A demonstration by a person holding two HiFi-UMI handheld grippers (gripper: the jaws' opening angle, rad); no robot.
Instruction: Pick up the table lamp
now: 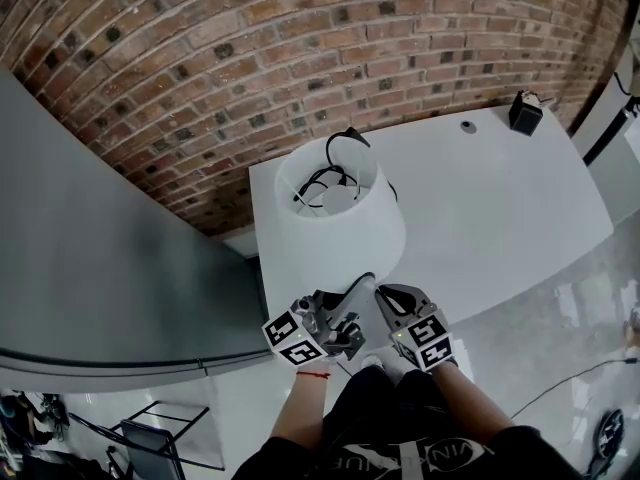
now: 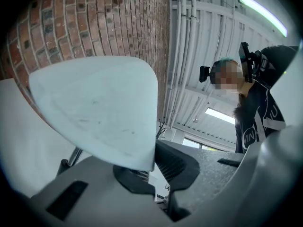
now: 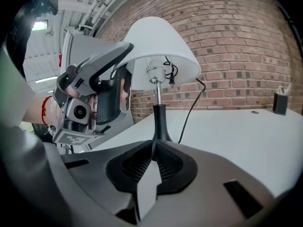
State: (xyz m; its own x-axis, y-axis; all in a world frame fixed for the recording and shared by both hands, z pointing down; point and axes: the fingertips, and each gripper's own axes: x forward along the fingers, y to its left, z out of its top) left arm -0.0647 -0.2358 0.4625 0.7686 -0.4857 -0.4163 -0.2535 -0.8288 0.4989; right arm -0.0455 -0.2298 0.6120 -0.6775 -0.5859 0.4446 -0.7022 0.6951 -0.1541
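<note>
We see a white table (image 1: 520,198) against a brick wall, and the lamp (image 1: 340,218) stands at its near left corner, directly in front of both grippers. Its long axis is upright, with the shade (image 3: 161,46) on top and the thin stem (image 3: 161,119) below. The coming lift turns on that axis.

The two grips sit at opposite ends. The right gripper (image 3: 154,146) is low, its jaws closed on the dark foot of the stem. The left gripper (image 2: 150,168) is high, its jaws pinched on the shade's lower rim. We judge the right one carries the load, so the lift should go straight up. The rim hold only steadies, and a hard pull there could tilt the shade.

A black cord (image 3: 189,110) hangs from the bulb socket to the table. We cannot tell whether the base is touching the table.
</note>
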